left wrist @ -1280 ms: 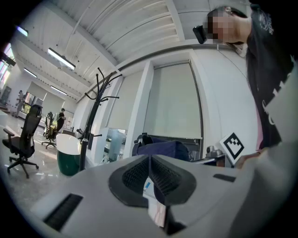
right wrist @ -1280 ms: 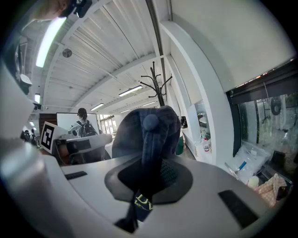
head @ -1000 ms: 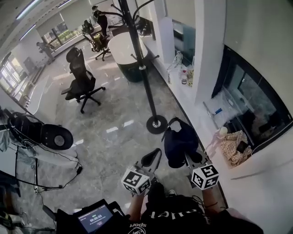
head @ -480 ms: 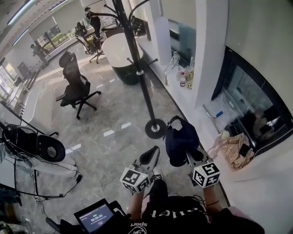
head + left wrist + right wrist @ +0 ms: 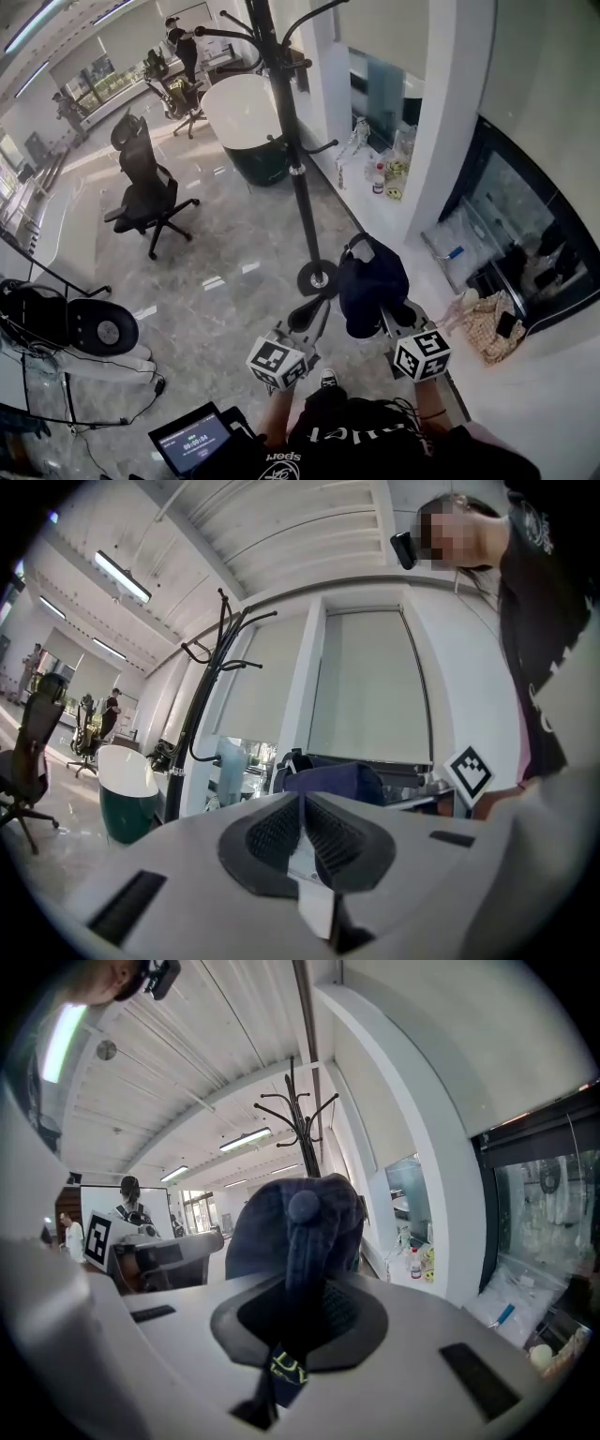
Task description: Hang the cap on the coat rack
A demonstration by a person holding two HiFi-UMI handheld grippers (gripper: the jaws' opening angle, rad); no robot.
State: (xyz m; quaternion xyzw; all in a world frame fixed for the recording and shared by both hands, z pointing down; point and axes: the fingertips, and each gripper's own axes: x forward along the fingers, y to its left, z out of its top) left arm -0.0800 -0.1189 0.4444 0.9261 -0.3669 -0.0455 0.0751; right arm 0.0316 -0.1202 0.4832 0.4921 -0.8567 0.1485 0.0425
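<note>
Cap (image 5: pixel 298 1208), navy, clamped between right gripper (image 5: pixel 298 1297) jaws, black coat rack (image 5: pixel 296 178) standing ahead of it, left gripper (image 5: pixel 302 808) alongside, clenched empty.

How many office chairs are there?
2: a black chair on open floor left of the coat rack, a second chair farther back; more may be hidden.

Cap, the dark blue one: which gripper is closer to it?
Right. The right gripper is shut on the cap, pinching its fabric. The left gripper is shut and empty, off to the cap's left, not touching it.
</note>
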